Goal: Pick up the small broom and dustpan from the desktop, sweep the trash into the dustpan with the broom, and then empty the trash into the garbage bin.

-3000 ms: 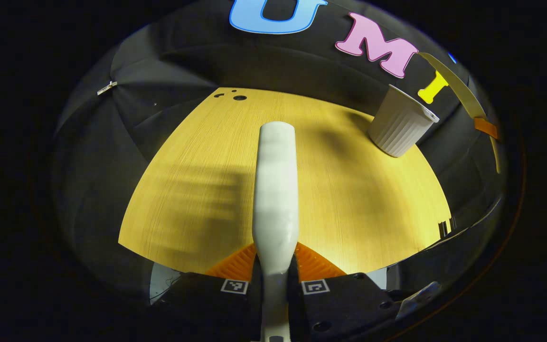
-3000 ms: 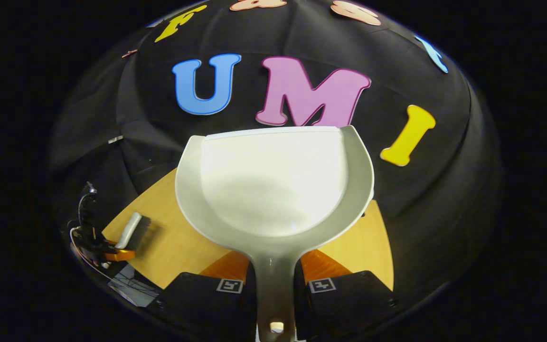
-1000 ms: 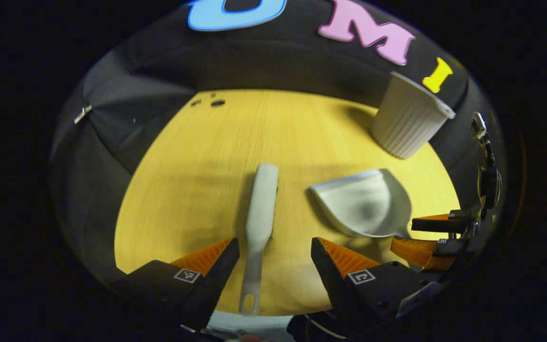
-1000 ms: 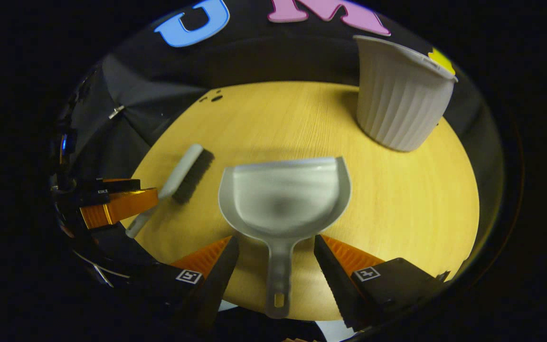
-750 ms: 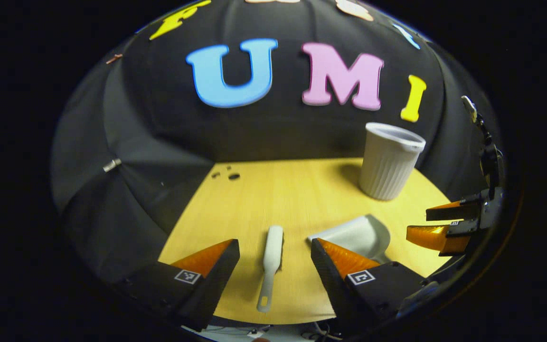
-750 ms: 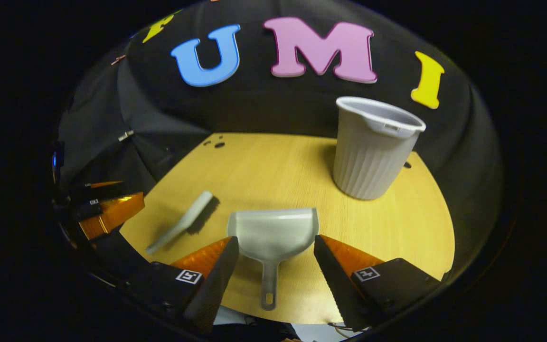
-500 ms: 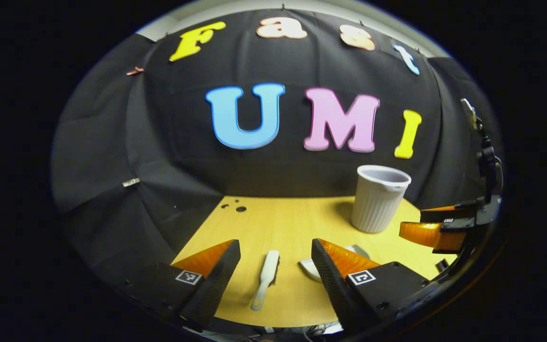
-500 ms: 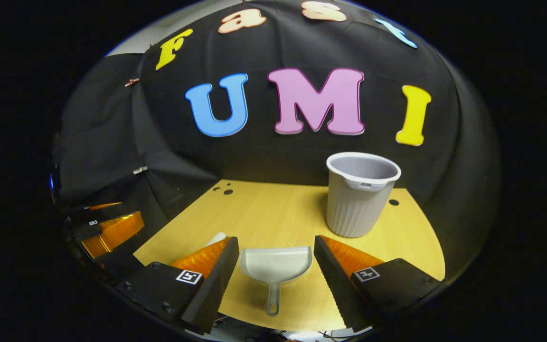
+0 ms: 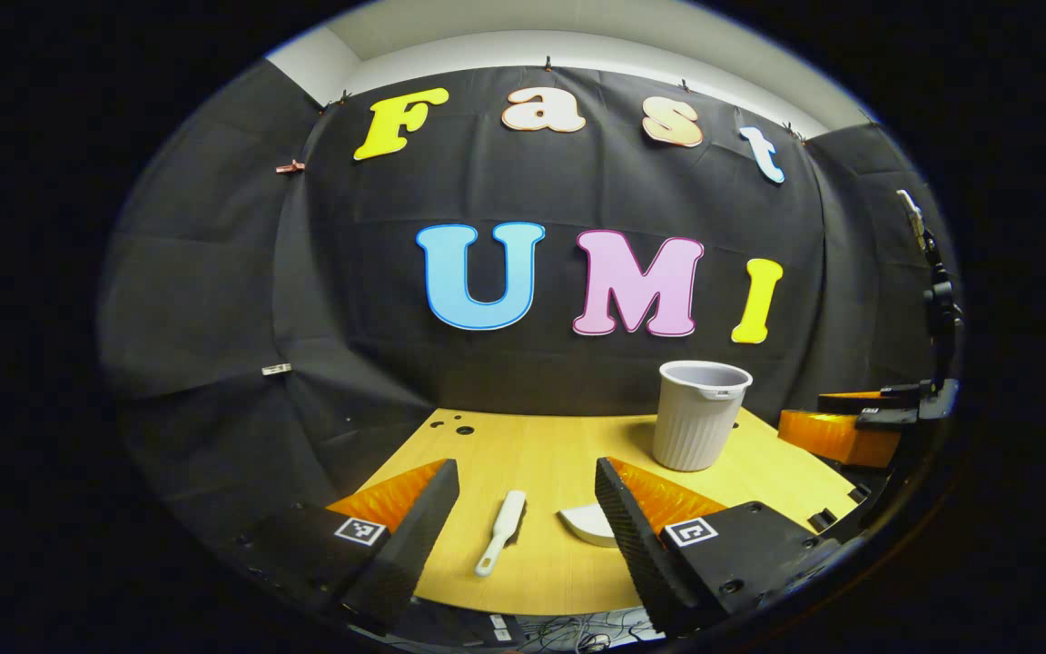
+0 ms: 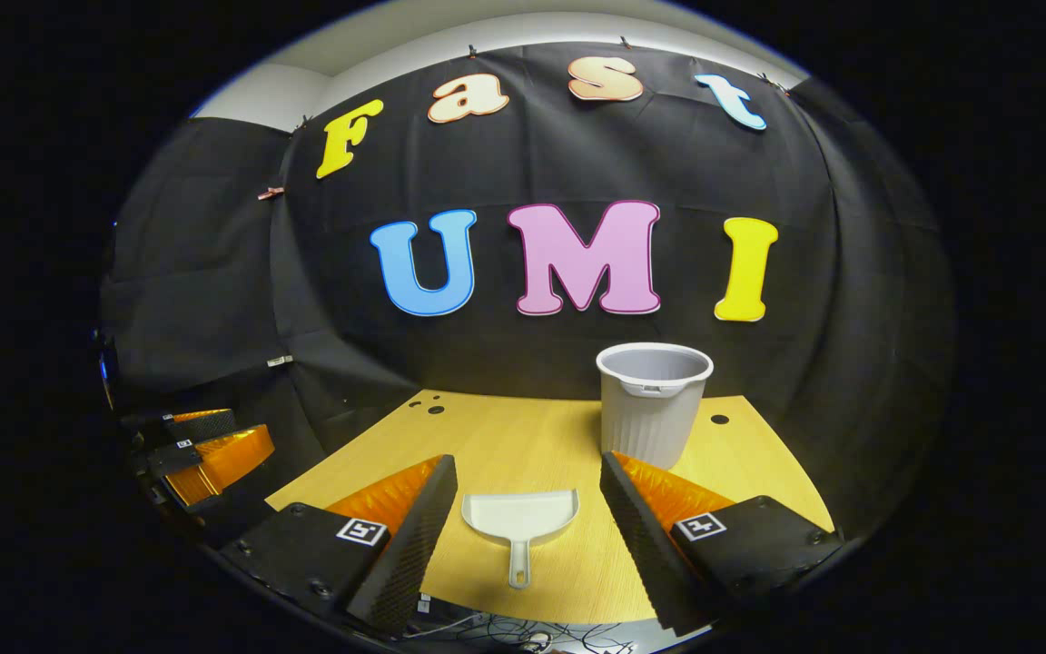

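A small white broom (image 9: 500, 530) lies flat on the yellow wooden desktop (image 9: 532, 445), its handle toward me. My left gripper (image 9: 527, 486) hangs open above and behind it, holding nothing. The white dustpan (image 10: 520, 518) rests on the desktop (image 10: 514, 436) with its handle pointing at me; an edge of the dustpan (image 9: 587, 523) peeks out beside my left gripper's finger. My right gripper (image 10: 529, 481) is open, raised well back from the pan. A ribbed white garbage bin (image 10: 650, 402) stands upright at the back right, seen as the bin (image 9: 697, 413) in the left gripper view.
The right gripper (image 9: 850, 427) shows at the far right of the left gripper view, and the left gripper (image 10: 205, 450) at the far left of the right gripper view. Small holes (image 10: 432, 408) mark the desktop's back left. Cables hang below the front edge.
Both grippers let go of the broom and dustpan, which now lie on the desktop. Both have since pulled back and up, so the tools and bin look smaller and farther.
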A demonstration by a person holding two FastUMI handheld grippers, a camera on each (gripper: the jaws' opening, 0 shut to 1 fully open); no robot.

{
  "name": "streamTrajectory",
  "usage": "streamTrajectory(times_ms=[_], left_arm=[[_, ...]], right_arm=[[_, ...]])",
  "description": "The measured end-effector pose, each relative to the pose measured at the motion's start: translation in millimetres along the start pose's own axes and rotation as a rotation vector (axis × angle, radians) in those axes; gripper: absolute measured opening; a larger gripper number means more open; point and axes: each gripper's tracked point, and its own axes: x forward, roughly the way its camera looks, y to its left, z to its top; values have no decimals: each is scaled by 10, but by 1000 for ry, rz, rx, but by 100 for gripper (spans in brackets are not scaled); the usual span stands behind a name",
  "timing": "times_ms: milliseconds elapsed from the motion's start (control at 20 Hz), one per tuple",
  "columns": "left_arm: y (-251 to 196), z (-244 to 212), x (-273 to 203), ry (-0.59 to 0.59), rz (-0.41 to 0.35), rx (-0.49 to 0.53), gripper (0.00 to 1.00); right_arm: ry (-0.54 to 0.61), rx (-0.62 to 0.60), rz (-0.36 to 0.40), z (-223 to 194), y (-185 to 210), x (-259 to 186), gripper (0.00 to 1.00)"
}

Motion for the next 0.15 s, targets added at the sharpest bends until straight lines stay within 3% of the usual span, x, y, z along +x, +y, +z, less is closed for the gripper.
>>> streamTrajectory(times_ms=[150], left_arm=[[-103,-150,-112,21,-43,-23,96]], right_arm=[[41,-5,-45,-171,-149,-83,99]])
